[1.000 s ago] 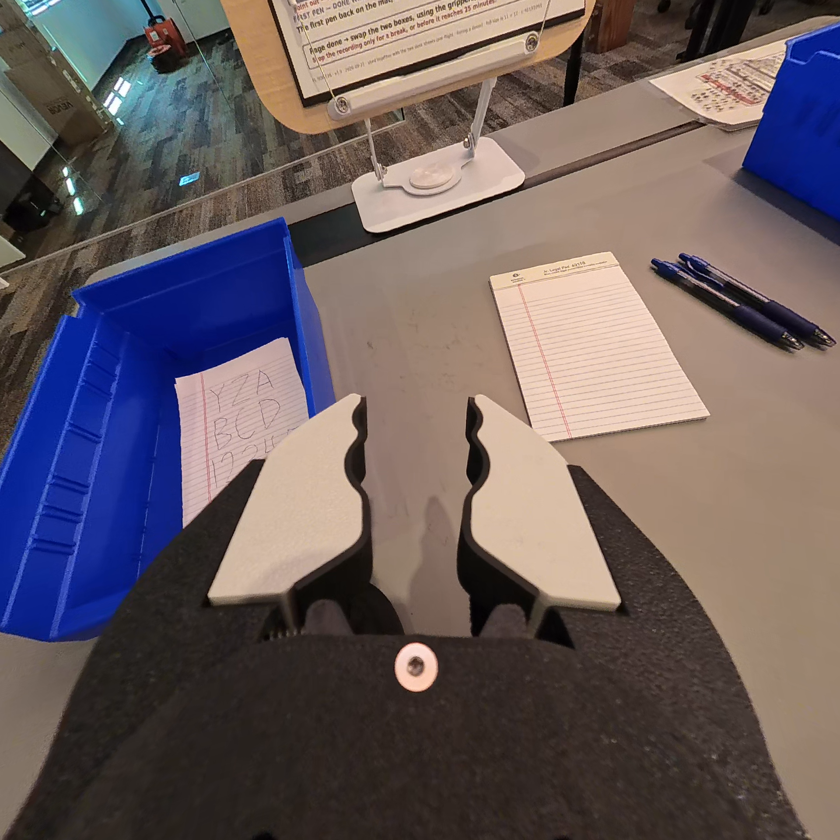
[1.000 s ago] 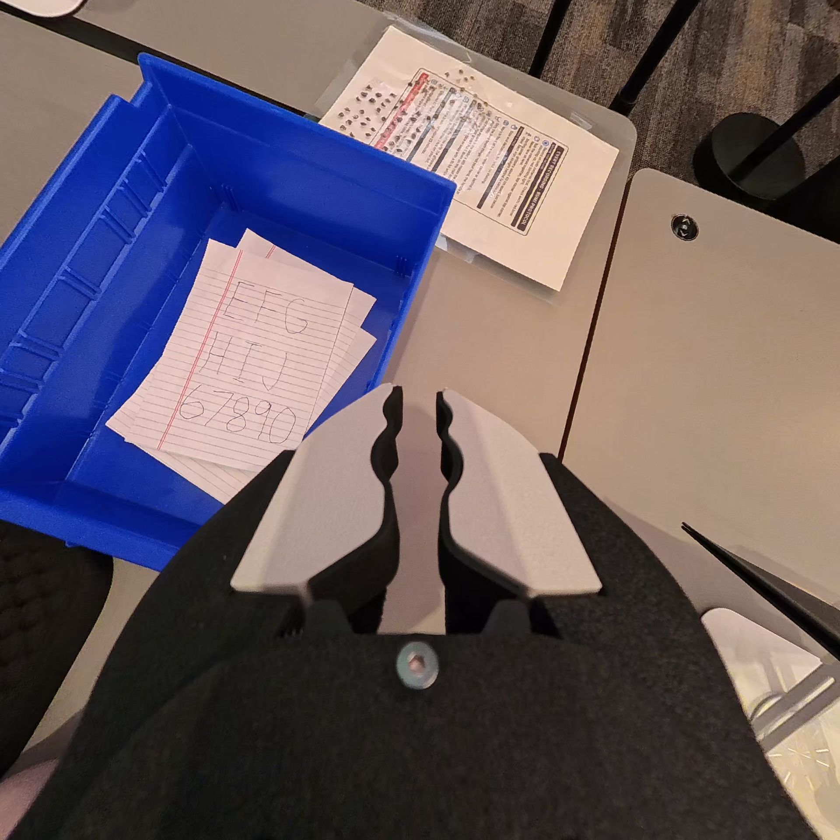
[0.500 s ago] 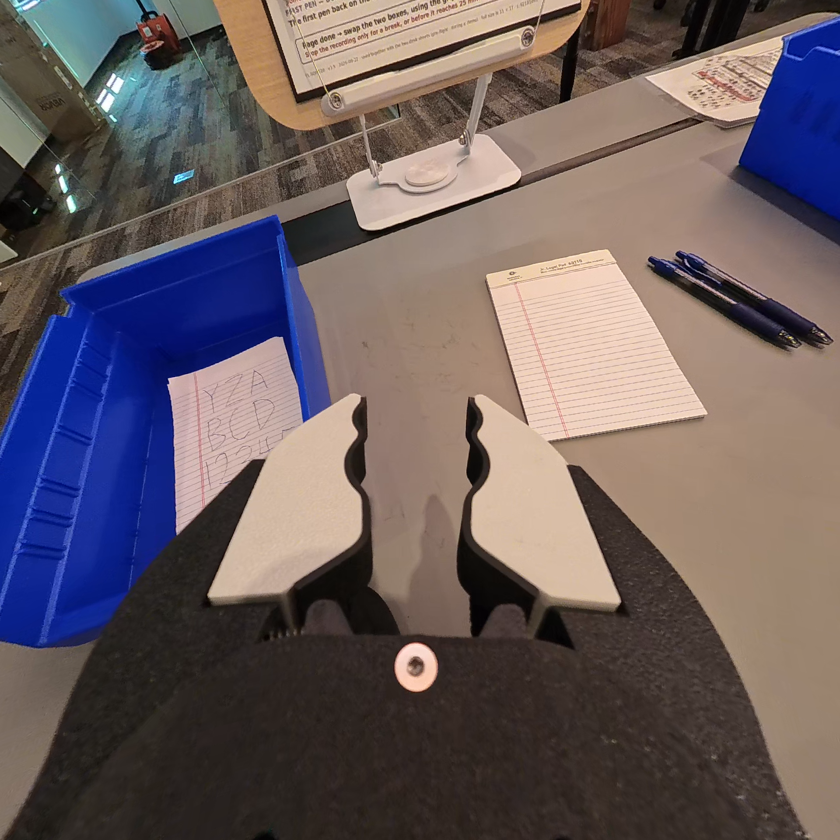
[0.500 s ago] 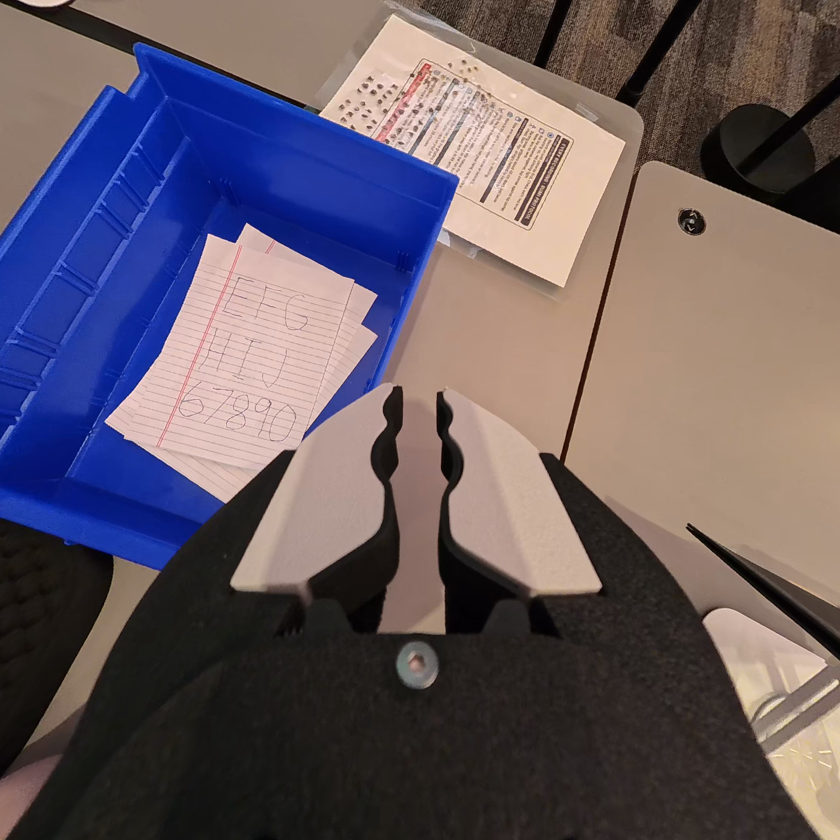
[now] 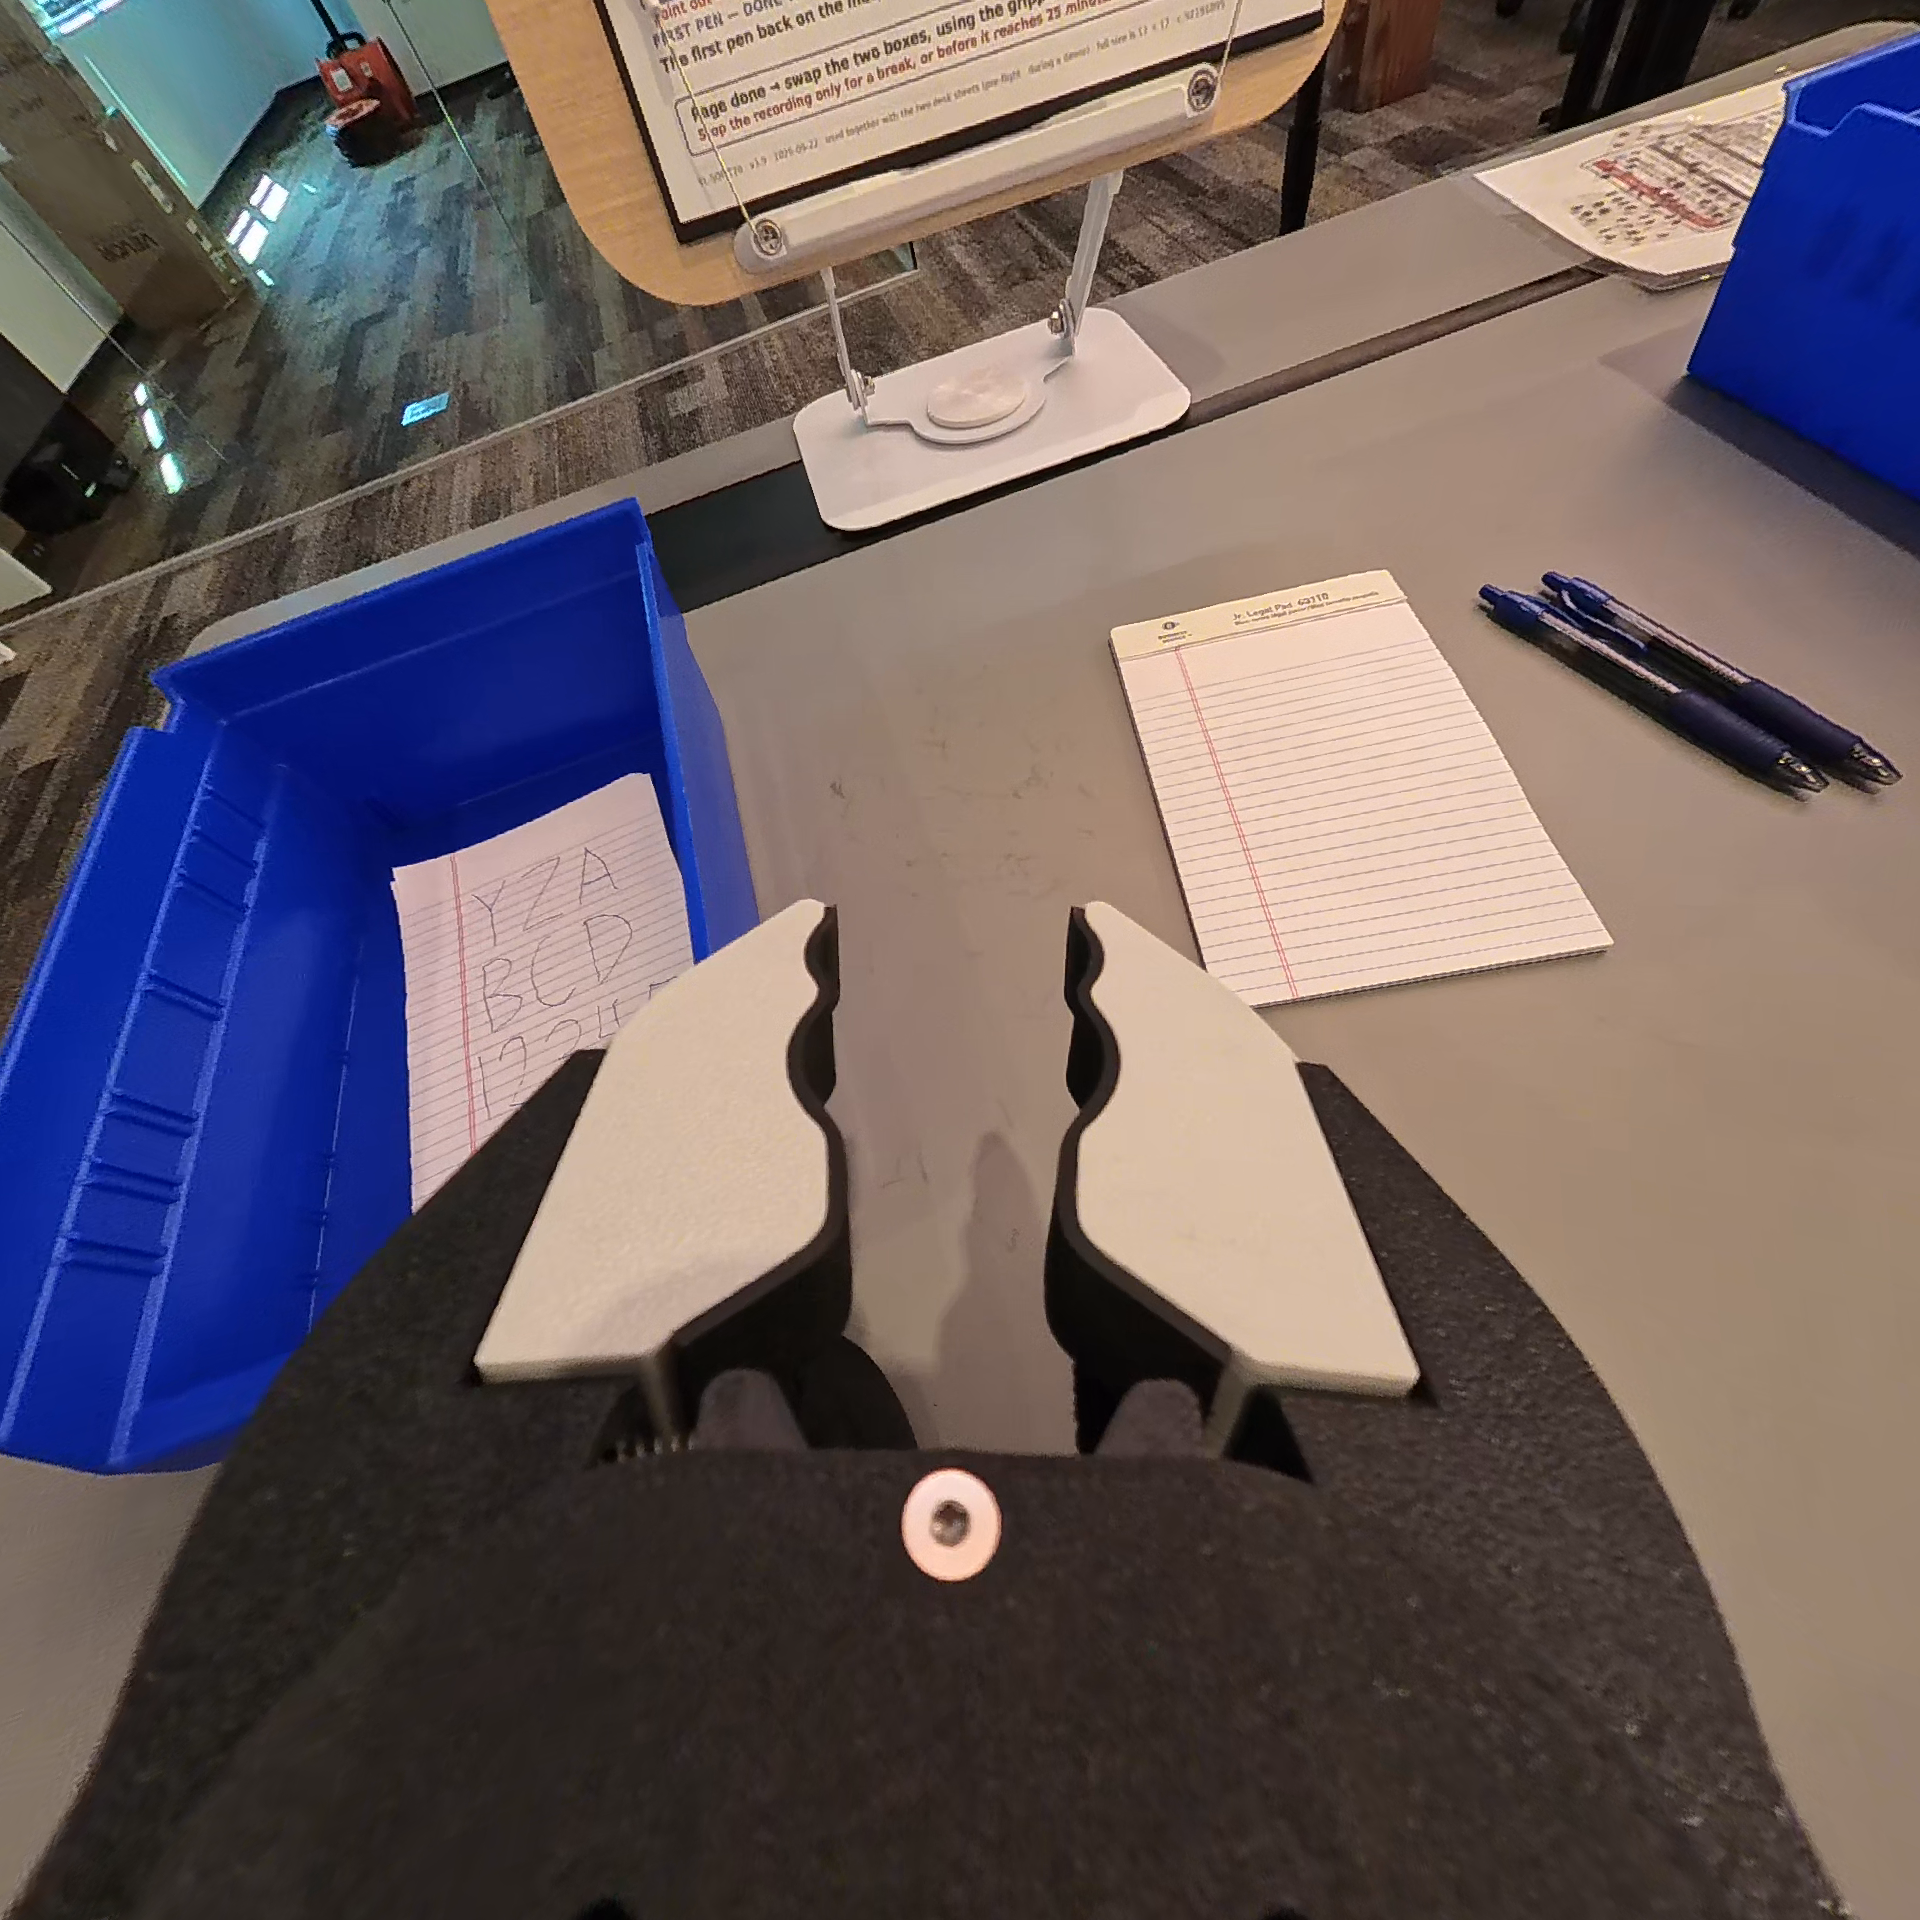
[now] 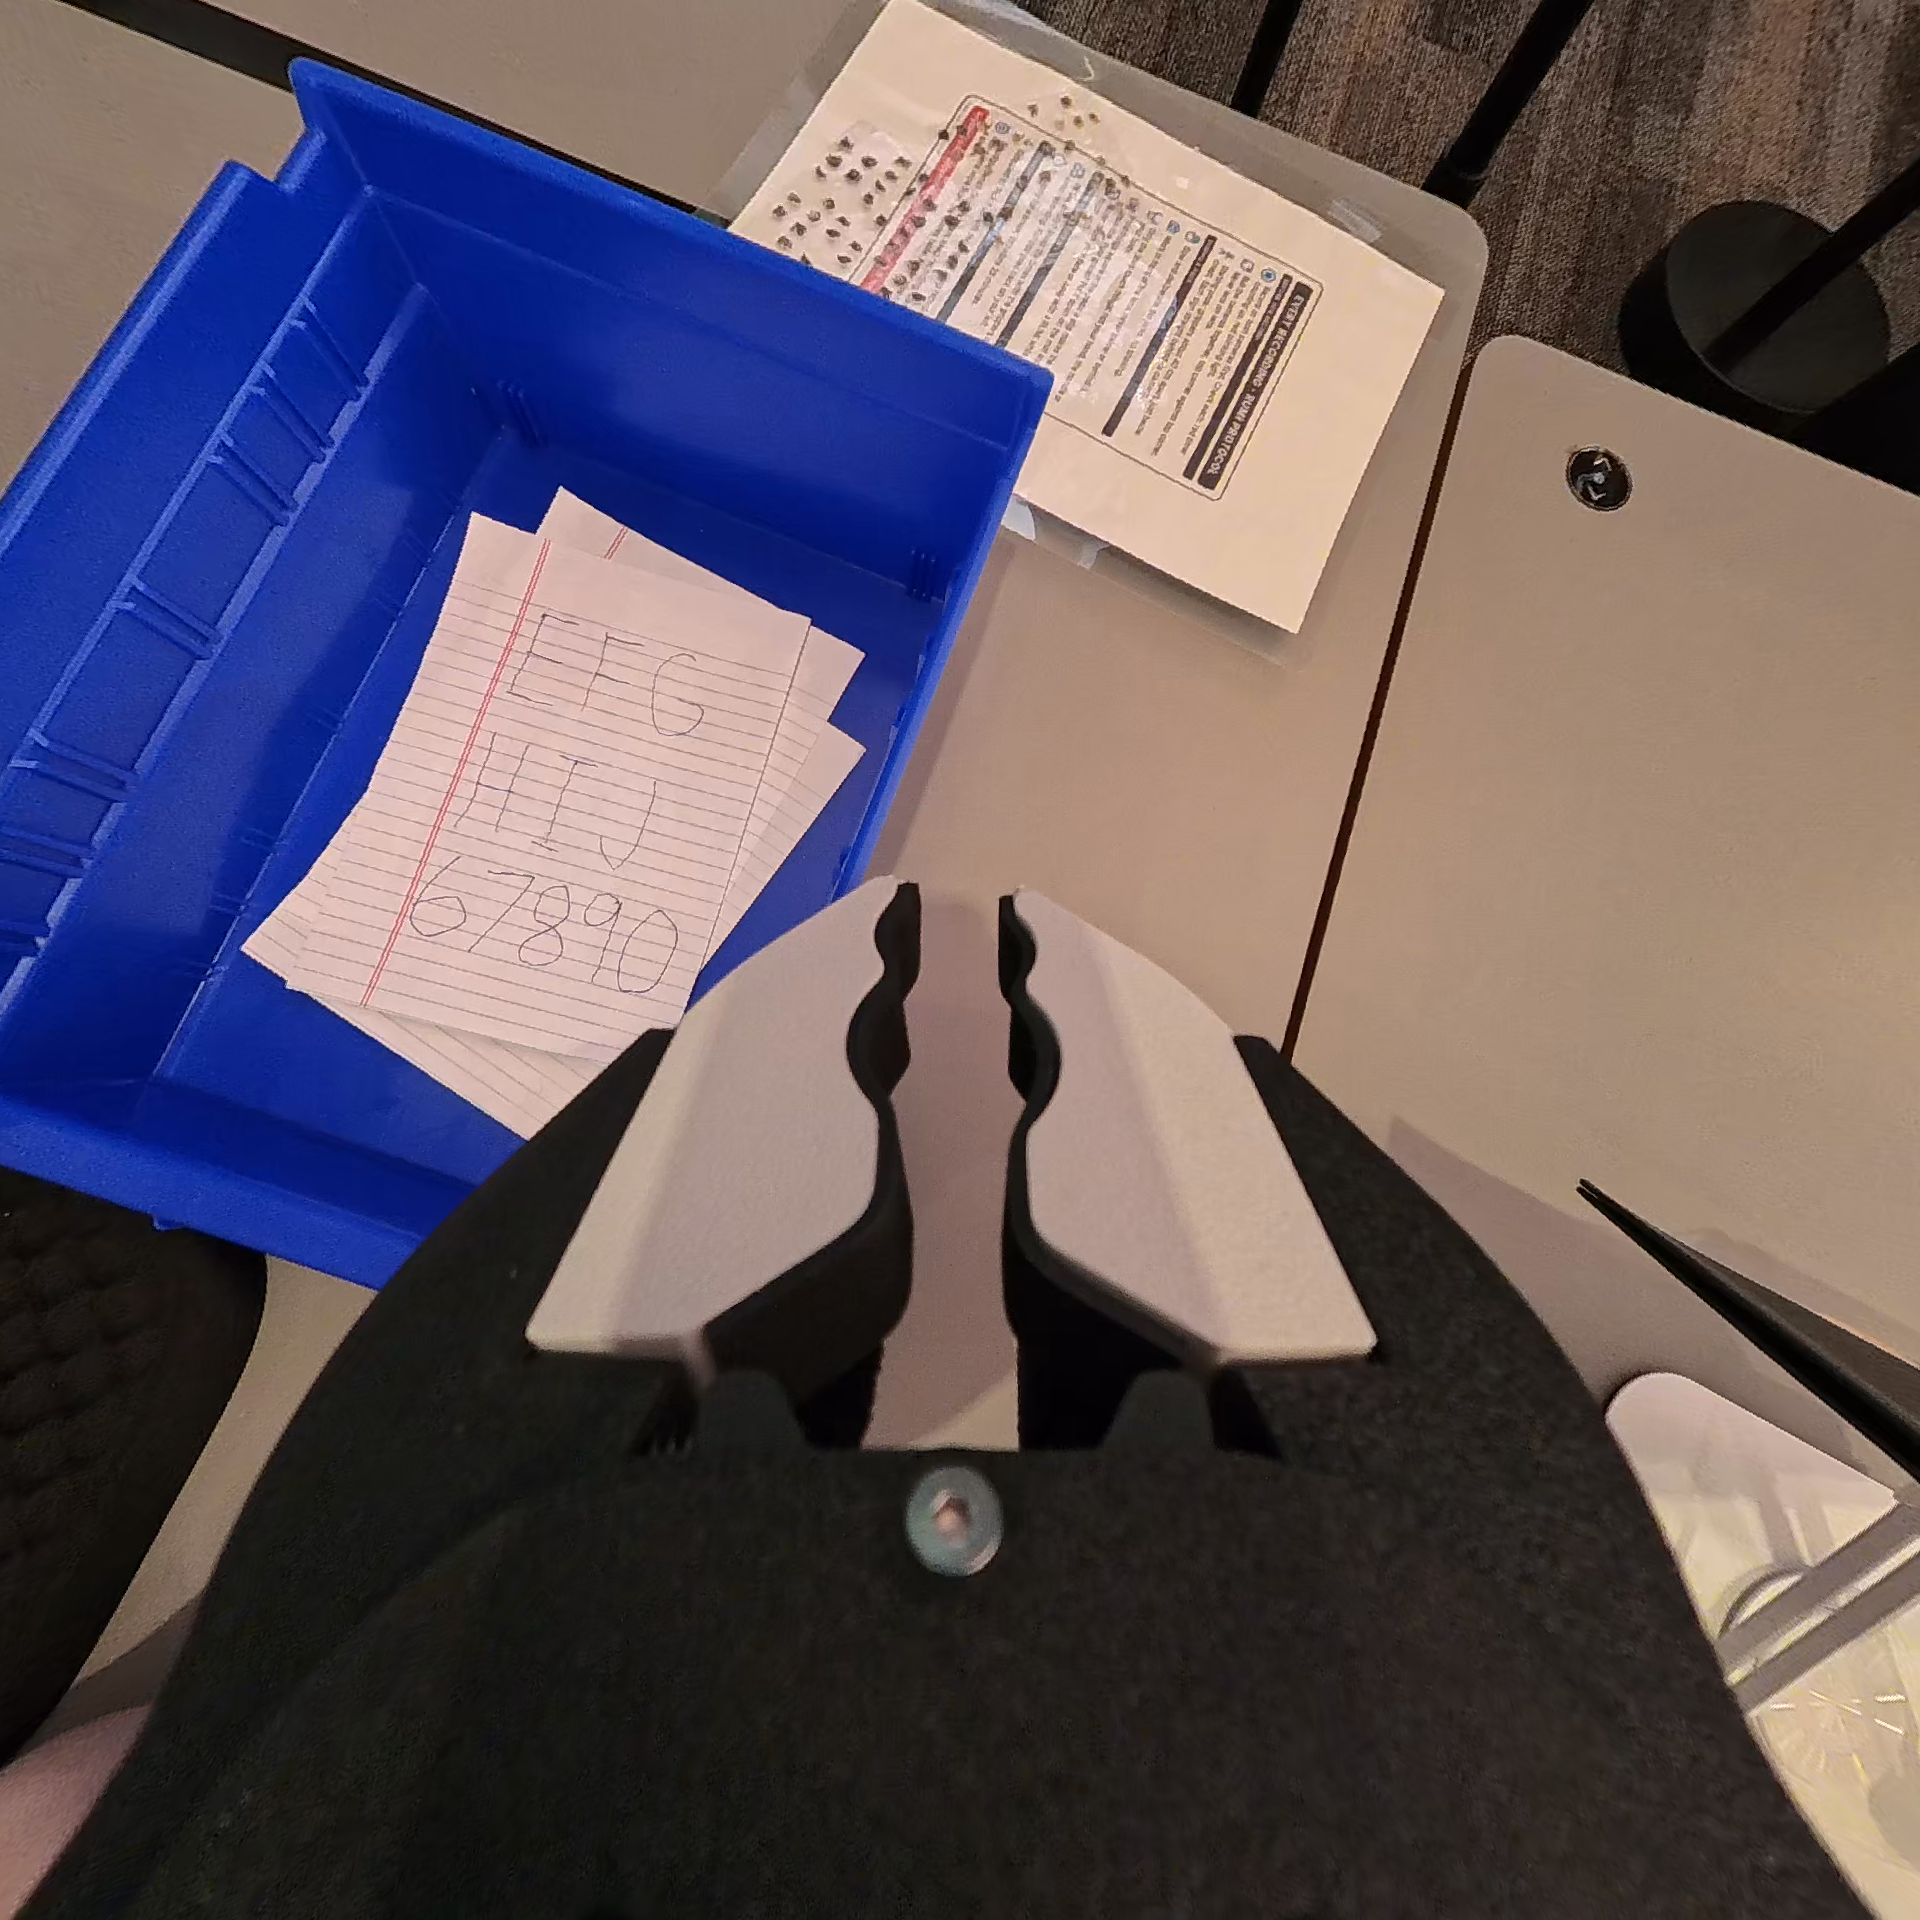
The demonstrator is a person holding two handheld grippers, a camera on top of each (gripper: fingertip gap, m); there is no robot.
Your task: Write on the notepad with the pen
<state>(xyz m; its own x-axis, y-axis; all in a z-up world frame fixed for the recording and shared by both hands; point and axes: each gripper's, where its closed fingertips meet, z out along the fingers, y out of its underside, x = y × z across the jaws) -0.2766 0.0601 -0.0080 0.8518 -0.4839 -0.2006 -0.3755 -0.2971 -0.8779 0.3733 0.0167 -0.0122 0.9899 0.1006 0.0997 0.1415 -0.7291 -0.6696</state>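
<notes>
In the left wrist view a blank lined notepad (image 5: 1340, 779) lies flat on the grey table (image 5: 935, 748), ahead and to the right of my left gripper (image 5: 951, 914). Two blue pens (image 5: 1683, 686) lie side by side to the right of the pad. My left gripper is open and empty, above bare table between the pad and a blue bin. My right gripper (image 6: 958, 896) is open by a narrow gap and empty, above the table just right of another blue bin. The notepad and pens do not show in the right wrist view.
A blue bin (image 5: 208, 935) on the left holds a written sheet (image 5: 540, 956). Another blue bin (image 6: 312, 436) holds several written sheets (image 6: 582, 810). A printed sheet in a sleeve (image 6: 1143, 312) lies beyond it. A white stand with a board (image 5: 987, 416) stands at the back edge. Left tips to right tips: about 65 cm.
The left wrist view has shifted slightly, so the bin, pad and pens sit a little differently in frame. The right gripper has drifted slightly. Both jaw openings are unchanged.
</notes>
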